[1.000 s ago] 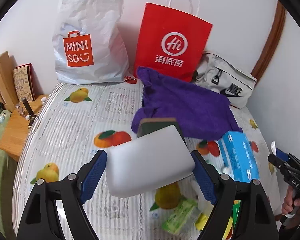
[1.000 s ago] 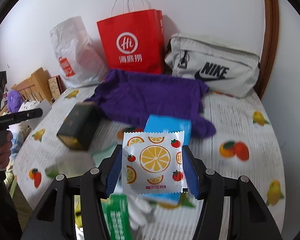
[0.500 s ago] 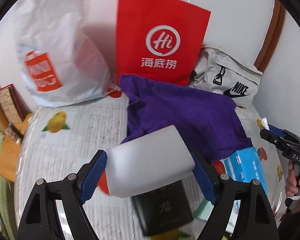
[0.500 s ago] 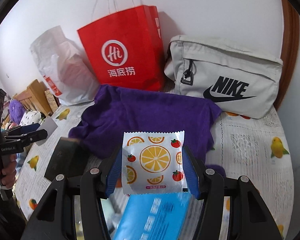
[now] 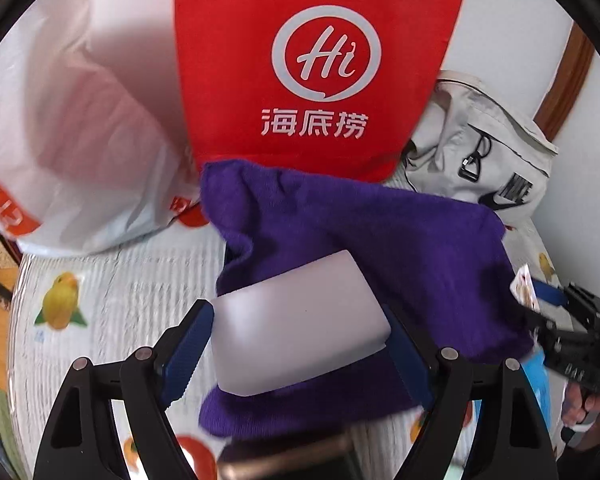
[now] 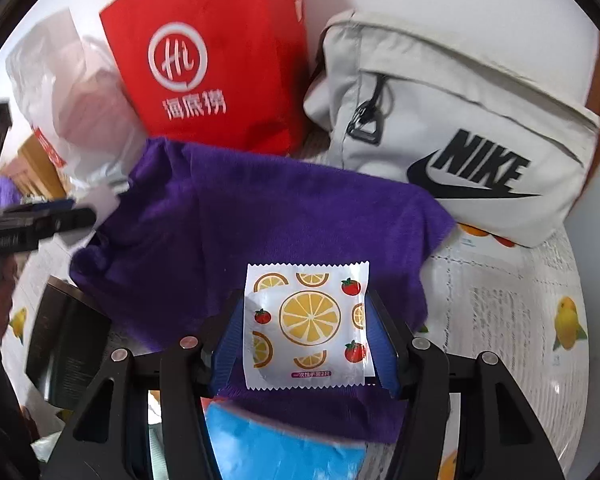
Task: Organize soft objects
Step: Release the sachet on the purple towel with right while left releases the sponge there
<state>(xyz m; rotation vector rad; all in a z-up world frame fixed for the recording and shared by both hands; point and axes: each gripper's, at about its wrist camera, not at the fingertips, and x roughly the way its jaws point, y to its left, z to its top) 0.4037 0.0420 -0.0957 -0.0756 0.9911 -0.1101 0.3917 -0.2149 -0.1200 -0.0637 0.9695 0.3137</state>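
Left gripper (image 5: 300, 348) pinching white foam block (image 5: 298, 326) by both sides, held above purple towel (image 5: 364, 240); white plastic bag (image 5: 72, 152) at 10 o'clock, red paper bag (image 5: 316, 64) at 12, likely drop targets since both stand upright against wall

Right gripper (image 6: 306, 336) clamped on fruit-print sachet (image 6: 306, 326) by its edges, flat face toward camera, likewise over towel; grey Nike bag (image 6: 452, 128) at 1 o'clock; blue pack (image 6: 284, 444) at 6 o'clock on bed, under towel edge

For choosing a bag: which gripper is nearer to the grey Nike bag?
Right. The right gripper faces the Nike bag closely; the left gripper sees it far off right.
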